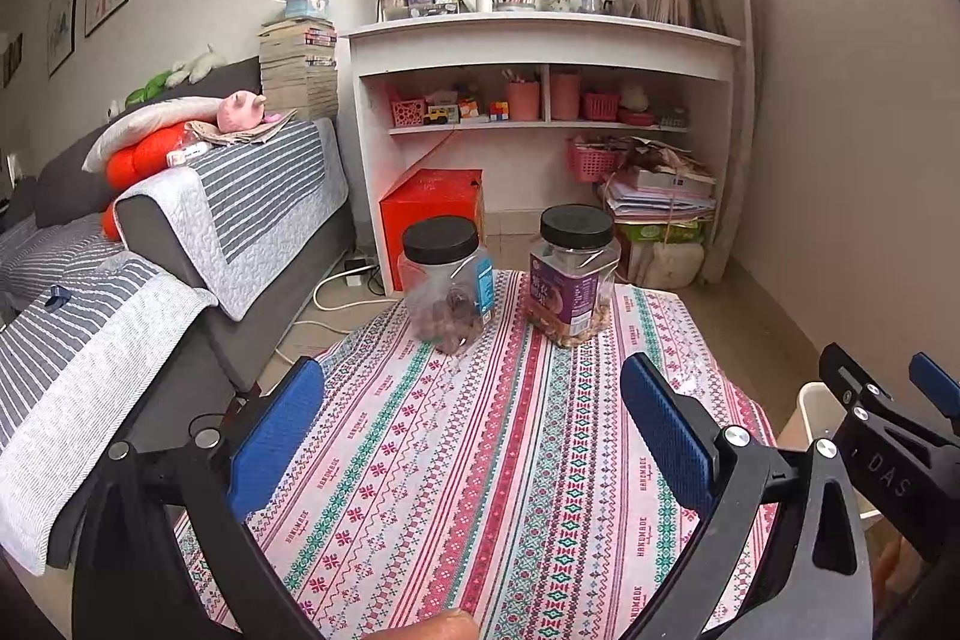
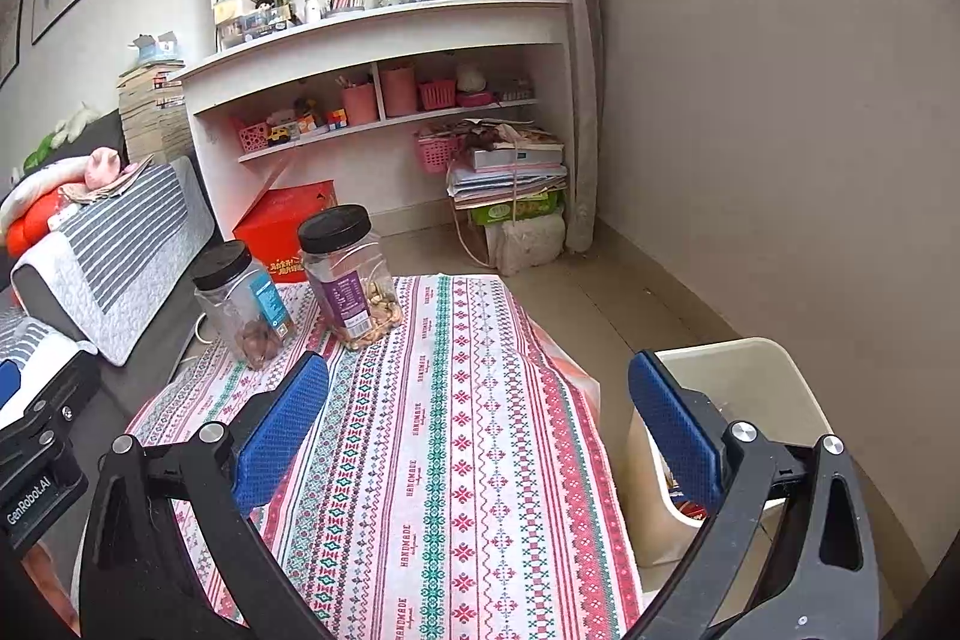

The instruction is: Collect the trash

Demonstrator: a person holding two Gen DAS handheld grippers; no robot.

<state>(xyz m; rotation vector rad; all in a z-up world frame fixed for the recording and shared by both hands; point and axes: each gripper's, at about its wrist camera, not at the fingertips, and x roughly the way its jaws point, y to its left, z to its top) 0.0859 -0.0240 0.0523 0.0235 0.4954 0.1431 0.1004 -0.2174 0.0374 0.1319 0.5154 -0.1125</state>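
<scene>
Both grippers hang over the near edge of the tabletop (image 1: 480, 460), fingers spread wide and holding nothing: left gripper (image 1: 474, 436), right gripper (image 2: 480, 430). No loose trash shows on the patterned cloth; it looks bare apart from two jars. The white bin (image 2: 756, 370) stands on the floor just beside the tabletop's right edge, under the right gripper's outer finger, with some scraps visible inside, hard to tell what. Farther back stand the blue-label jar (image 1: 447, 280) and the purple-label jar (image 1: 573, 274), both capped and upright, near each other. Judgement: collecting looks finished or nearly so; anything left is out of view.
</scene>
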